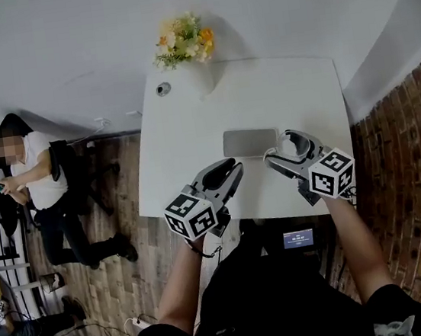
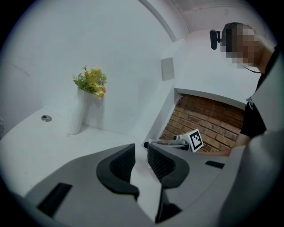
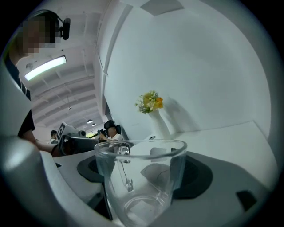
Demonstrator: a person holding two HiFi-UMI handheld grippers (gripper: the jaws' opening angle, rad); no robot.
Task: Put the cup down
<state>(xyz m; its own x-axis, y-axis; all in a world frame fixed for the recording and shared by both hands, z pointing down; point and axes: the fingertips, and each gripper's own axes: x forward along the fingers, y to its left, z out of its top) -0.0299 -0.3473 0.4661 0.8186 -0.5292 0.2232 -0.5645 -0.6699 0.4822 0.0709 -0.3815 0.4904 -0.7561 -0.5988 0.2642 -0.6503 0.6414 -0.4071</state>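
Note:
A clear glass cup (image 3: pixel 141 177) with a handle stands upright between the jaws of my right gripper (image 3: pixel 142 170), whose pads press on its sides. In the head view the cup (image 1: pixel 295 144) and the right gripper (image 1: pixel 282 151) sit over the white table (image 1: pixel 192 143) near its front edge, just right of a flat grey pad (image 1: pixel 249 142). Whether the cup's base touches the table I cannot tell. My left gripper (image 1: pixel 233 170) is at the front edge, left of the pad. A narrow gap shows between the left gripper's pads (image 2: pixel 141 158), with nothing in it.
A white vase of yellow flowers (image 1: pixel 185 44) stands at the table's far edge, with a round cable hole (image 1: pixel 163 89) to its left. A brick wall (image 1: pixel 419 174) runs along the right. A person (image 1: pixel 35 179) sits on a chair off to the left.

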